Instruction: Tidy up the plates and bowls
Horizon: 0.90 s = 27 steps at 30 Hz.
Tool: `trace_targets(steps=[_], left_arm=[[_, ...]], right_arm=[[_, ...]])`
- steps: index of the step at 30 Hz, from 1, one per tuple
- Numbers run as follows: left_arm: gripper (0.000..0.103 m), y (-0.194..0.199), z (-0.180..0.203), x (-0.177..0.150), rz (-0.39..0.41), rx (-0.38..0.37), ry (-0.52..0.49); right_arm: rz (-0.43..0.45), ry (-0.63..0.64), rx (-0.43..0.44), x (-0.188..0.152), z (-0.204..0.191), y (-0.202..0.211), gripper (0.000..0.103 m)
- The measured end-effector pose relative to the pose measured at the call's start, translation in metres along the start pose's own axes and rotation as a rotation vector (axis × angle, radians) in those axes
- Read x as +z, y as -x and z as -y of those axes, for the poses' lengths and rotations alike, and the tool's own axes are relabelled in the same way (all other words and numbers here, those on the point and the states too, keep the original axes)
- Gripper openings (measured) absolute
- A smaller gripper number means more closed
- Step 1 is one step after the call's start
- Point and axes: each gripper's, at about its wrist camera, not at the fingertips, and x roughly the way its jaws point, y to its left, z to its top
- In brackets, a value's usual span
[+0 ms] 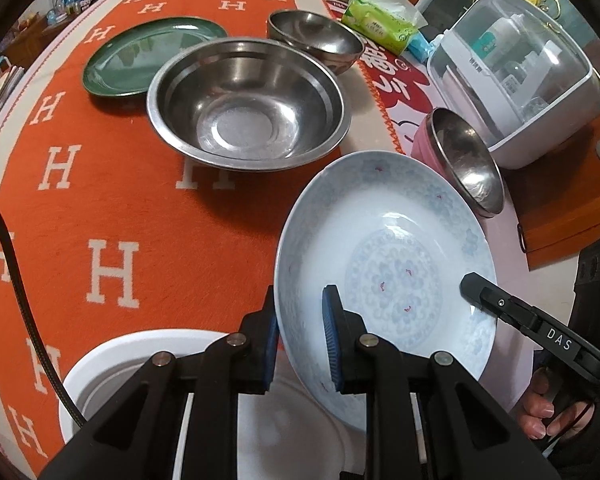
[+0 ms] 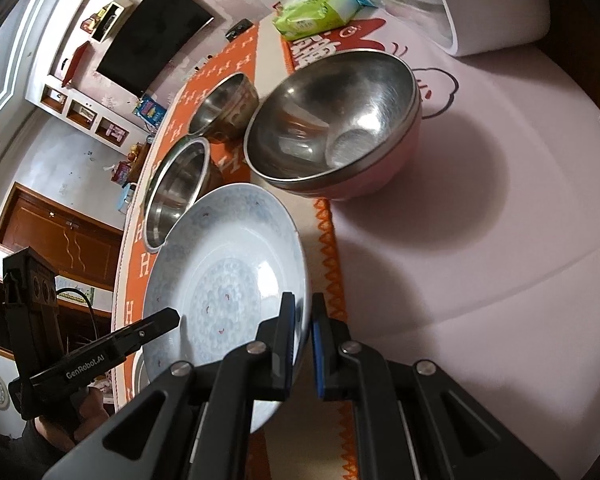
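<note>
Patterned plate (image 1: 384, 264) held tilted just above white dish (image 1: 100, 368). Left gripper (image 1: 300, 340) and right gripper (image 2: 302, 344) each pinch opposite rims, probably sharing weight; steel bowl (image 1: 246, 104) beyond.

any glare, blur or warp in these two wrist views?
Left wrist: sharp, heavy fisheye bend, black vignette corners, window glare on the plate and steel bowl. Right wrist: tilted, table edge curved, soft shadow beside the pink bowl, no motion blur.
</note>
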Motion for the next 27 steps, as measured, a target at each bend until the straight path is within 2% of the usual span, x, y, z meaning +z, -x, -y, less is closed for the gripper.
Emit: trace_targets(steps=[27], left_arm=[[0.019, 0.083, -0.003, -0.050, 0.171, -0.011, 0.004]], right_arm=[[0.113, 0.182, 0.025, -0.033, -0.049, 0.056, 0.008]])
